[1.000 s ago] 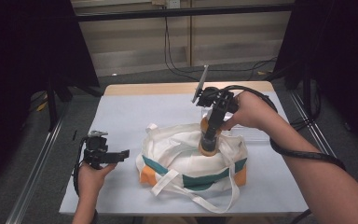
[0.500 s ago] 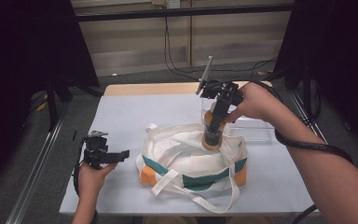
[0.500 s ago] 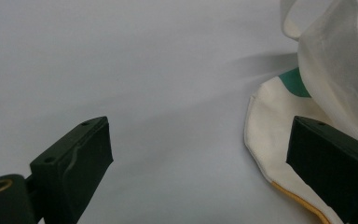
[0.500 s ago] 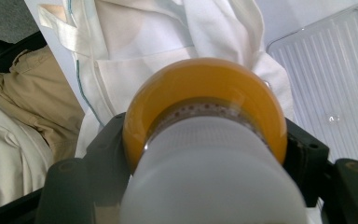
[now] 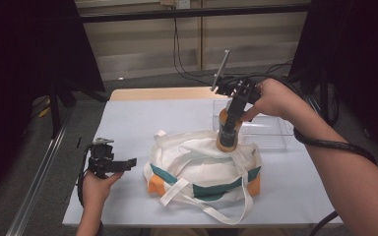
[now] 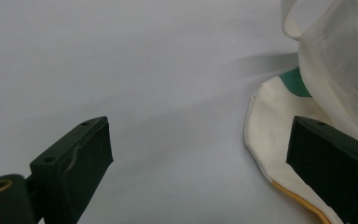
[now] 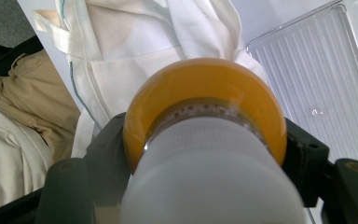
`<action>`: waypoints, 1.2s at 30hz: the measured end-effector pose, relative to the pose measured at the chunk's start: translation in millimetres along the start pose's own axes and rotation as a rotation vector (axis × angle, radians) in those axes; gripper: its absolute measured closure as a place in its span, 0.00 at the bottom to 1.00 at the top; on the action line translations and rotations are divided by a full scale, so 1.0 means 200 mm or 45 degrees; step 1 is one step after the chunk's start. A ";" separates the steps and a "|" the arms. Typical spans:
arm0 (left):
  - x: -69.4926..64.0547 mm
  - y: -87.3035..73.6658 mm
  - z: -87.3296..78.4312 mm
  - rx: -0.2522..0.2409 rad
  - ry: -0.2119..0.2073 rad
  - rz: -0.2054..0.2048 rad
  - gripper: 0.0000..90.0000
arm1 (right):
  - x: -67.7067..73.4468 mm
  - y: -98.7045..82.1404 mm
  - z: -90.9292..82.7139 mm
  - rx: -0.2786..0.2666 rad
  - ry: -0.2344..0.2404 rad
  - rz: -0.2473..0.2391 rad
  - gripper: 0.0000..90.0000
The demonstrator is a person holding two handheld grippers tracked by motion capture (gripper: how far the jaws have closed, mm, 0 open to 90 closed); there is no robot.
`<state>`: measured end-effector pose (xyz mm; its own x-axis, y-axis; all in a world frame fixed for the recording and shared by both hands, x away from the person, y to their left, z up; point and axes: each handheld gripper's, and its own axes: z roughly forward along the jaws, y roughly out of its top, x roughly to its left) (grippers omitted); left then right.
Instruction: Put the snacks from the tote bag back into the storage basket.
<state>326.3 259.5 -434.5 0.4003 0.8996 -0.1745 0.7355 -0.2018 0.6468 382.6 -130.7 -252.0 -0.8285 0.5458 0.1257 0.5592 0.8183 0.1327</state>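
Orange-capped bottle (image 5: 228, 132), clamped in right gripper (image 5: 230, 129), has been lifted clear of tote bag (image 5: 204, 164); left gripper (image 5: 123, 164) held open beside it.

One camera looks forward and down from above the near edge of the counter (image 5: 128, 123), while each claw's own camera looks close along its jaws, all three sharing the cloth bag (image 5: 202, 162).

Bottle cap: on my right gripper view, the orange, white-capped plastic bottle (image 7: 205, 140) runs off at 6 o'clock.
Bag base: white cloth bag with teal and orange trim (image 6: 335, 70), cut at 3 o'clock.
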 end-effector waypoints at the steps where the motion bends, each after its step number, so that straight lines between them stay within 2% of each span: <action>1: 0.00 0.00 0.00 0.004 0.000 0.003 0.07 | 0.00 0.00 0.00 0.008 0.002 0.009 0.34; 21: 0.01 0.00 -0.01 0.006 0.005 0.006 0.07 | -0.12 -0.01 -0.06 -0.007 -0.006 0.073 0.34; 28: 0.01 0.00 -0.01 0.003 0.006 0.004 0.07 | -0.17 -0.01 -0.07 0.008 -0.034 0.106 0.34; 36: 0.01 0.00 0.00 0.010 0.003 0.006 0.07 | -0.21 0.00 -0.08 0.027 -0.073 0.106 0.34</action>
<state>325.9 261.5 -434.6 0.4025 0.8995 -0.1701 0.7381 -0.2089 0.6416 418.0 -155.9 -242.2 -0.7797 0.6211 0.0792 0.6261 0.7729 0.1031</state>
